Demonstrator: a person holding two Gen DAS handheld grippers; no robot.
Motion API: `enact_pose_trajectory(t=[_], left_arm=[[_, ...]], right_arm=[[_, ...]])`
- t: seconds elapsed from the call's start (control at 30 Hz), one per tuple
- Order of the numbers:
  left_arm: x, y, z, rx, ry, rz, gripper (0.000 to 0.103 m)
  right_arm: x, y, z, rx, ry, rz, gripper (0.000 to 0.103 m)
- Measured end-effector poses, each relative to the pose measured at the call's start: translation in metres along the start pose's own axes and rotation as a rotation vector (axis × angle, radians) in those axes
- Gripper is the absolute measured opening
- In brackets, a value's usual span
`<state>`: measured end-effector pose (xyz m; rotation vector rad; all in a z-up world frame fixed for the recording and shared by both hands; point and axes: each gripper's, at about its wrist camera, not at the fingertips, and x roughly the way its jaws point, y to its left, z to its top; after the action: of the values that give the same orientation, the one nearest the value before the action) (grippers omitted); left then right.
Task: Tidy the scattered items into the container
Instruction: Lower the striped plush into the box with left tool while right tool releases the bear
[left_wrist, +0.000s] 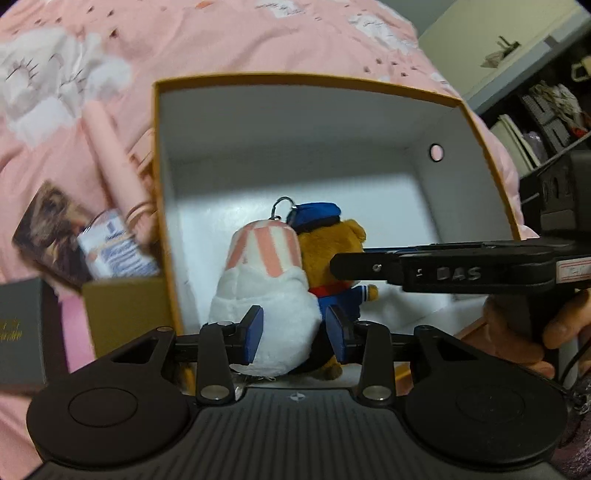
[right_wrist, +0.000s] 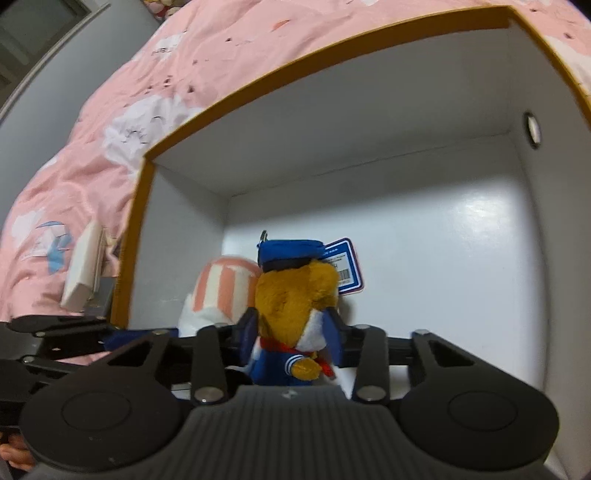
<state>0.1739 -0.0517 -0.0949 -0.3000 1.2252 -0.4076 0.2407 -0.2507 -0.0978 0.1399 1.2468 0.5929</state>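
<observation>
1. Low in the left wrist view, the left gripper has its blue pads pressed against the sides of the white plush, which has a pink-and-white striped top; it is clamped on that toy.
2. Likewise, in the right wrist view the right gripper is clamped on the brown bear plush, its pads squeezing the blue sailor outfit just below the head.
3. Both toys are inside the box, near the bottom centre of its white interior, touching side by side, the bear to the right of the white one.
4. The bear wears a blue cap with a metal ring above it, and a blue-edged tag sticks out at its right.
5. The box has orange-brown edges and a round hole in its right wall.
6. At the left of the left wrist view, outside the box, lie a pink tube, a small printed packet and a dark box, all on a pink bedspread.
</observation>
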Motion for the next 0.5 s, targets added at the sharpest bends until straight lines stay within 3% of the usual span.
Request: enact_pose_trajectory(t=[0.07, 0.13, 0.23, 0.37, 0.43, 0.5], left_arm=[[-0.003, 0.003, -0.002, -0.023, 0.008, -0.023, 0.043], [-0.003, 0.005, -0.002, -0.042, 0.017, -0.045, 0.043], [0.002, 0.002, -0.003, -0.019, 0.002, 0.002, 0.043], [0.003, 0.002, -0.004, -0.005, -0.013, 0.006, 0.045], [0.0, 0.001, -0.005, 0.012, -0.023, 0.024, 0.052], [-0.005, -0.002, -0.007, 0.046, -0.042, 0.049, 0.053]], right_arm=[[-0.001, 0.006, 0.002, -0.026, 0.009, 0.036, 0.039], [0.003, 0.013, 0.002, -0.061, 0.017, -0.016, 0.039], [0.017, 0.019, -0.005, -0.09, 0.044, -0.097, 0.039], [0.013, 0.032, -0.012, -0.155, 0.002, -0.156, 0.039], [0.01, 0.034, -0.016, -0.165, -0.023, -0.179, 0.041], [0.005, 0.037, -0.02, -0.168, -0.058, -0.203, 0.042]])
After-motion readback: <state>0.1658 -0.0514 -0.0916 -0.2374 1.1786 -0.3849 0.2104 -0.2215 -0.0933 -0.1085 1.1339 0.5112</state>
